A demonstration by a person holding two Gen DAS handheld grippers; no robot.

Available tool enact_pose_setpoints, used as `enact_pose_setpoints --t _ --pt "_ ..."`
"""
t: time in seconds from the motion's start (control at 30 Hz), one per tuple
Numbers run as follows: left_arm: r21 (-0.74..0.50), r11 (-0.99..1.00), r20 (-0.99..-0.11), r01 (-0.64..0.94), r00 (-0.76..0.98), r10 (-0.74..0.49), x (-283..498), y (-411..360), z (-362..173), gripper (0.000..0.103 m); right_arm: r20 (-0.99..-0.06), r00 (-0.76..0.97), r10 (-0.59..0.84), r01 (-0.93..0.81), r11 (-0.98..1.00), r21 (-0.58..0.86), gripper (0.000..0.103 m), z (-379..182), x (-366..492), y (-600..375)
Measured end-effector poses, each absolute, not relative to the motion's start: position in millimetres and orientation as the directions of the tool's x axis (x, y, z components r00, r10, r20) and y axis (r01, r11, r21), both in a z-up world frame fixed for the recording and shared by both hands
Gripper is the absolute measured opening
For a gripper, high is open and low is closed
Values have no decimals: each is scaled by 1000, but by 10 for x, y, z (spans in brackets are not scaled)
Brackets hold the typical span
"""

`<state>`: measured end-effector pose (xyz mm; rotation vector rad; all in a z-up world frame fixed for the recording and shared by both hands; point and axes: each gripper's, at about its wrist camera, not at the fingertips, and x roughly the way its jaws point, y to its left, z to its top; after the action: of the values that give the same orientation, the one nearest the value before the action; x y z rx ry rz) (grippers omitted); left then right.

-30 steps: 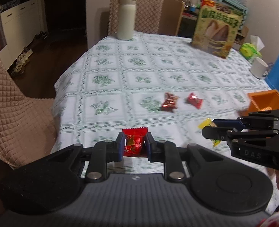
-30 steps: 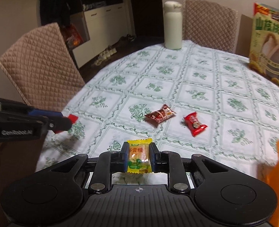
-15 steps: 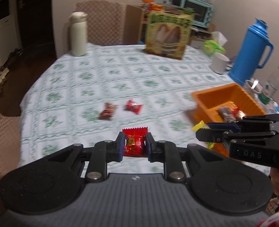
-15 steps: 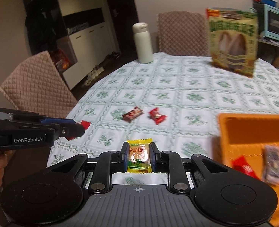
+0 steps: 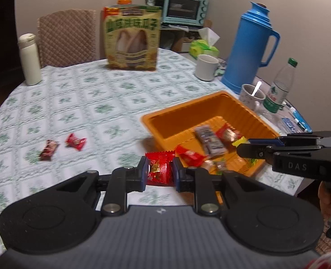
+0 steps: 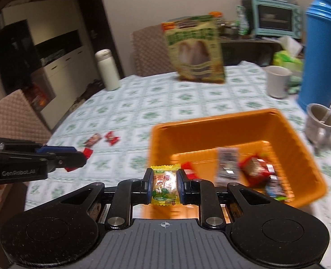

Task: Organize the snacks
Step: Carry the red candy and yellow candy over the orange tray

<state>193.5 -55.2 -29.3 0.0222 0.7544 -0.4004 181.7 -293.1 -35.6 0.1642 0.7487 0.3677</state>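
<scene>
My left gripper (image 5: 159,173) is shut on a red candy packet (image 5: 160,168), held above the table just left of the orange bin (image 5: 165,115). My right gripper (image 6: 164,185) is shut on a yellow candy packet (image 6: 165,185) at the near left rim of the orange bin (image 6: 210,121), which holds several wrapped snacks. Two loose candies lie on the tablecloth to the left: a brown one (image 5: 48,150) and a red one (image 5: 76,141). The right gripper also shows in the left wrist view (image 5: 244,146), over the bin's near right part.
A blue thermos (image 5: 248,44), white mug (image 5: 207,67), cup with a spoon (image 5: 253,95) and water bottle (image 5: 279,87) stand right of the bin. A big snack box (image 5: 132,38) and white flask (image 5: 29,59) stand at the back. Chairs ring the table.
Both grippers have swung right with their candies, from the table's left side to the orange bin. The bin now fills the right of both views.
</scene>
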Motion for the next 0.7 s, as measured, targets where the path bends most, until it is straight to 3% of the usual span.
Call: enact_pose_setpoints --t 0.7 --pt "-110 930 -681 350 655 -327 2099 -1464 -442 20 -656 660 366 -276 930 241 22 -563 2122 -3748"
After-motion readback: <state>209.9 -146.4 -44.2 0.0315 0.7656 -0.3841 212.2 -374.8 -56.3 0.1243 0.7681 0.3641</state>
